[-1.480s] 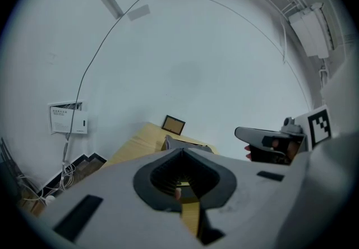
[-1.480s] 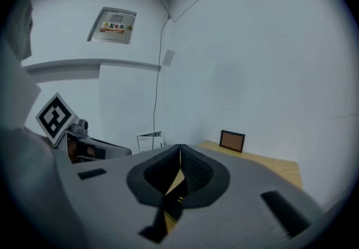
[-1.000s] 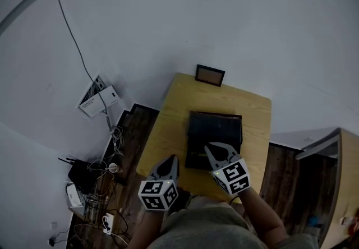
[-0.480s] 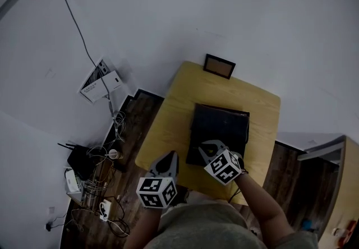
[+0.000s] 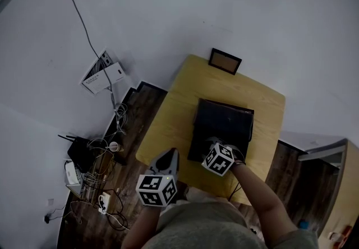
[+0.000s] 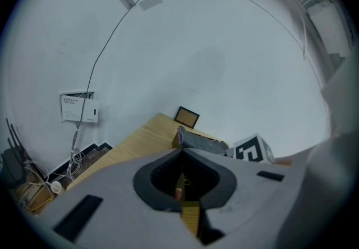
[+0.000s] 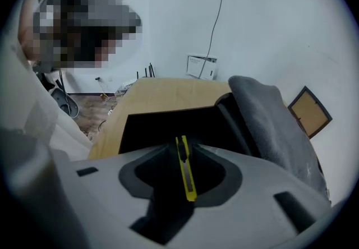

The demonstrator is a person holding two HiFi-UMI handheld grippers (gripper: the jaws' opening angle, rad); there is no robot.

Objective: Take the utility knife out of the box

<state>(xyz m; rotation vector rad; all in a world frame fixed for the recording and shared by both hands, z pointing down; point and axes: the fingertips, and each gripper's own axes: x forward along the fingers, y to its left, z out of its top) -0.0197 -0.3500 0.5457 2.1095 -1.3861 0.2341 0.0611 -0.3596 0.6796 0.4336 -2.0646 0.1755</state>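
Left tool [image 5: 170, 155] and right tool [image 5: 213, 144]: grey, each bearing 1 black-and-white marker cube [image 5: 157, 190]; top [image 5: 207, 225] worn looks olive-grey.

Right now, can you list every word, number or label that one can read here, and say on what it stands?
No text here can be read.
On the white wall panel: printed lines, too small to read.
On the marker cubes: black-and-white square patterns, no letters.
On the utility knife: yellow body, no print visible.
On the framed picture: plain brown face, no words.
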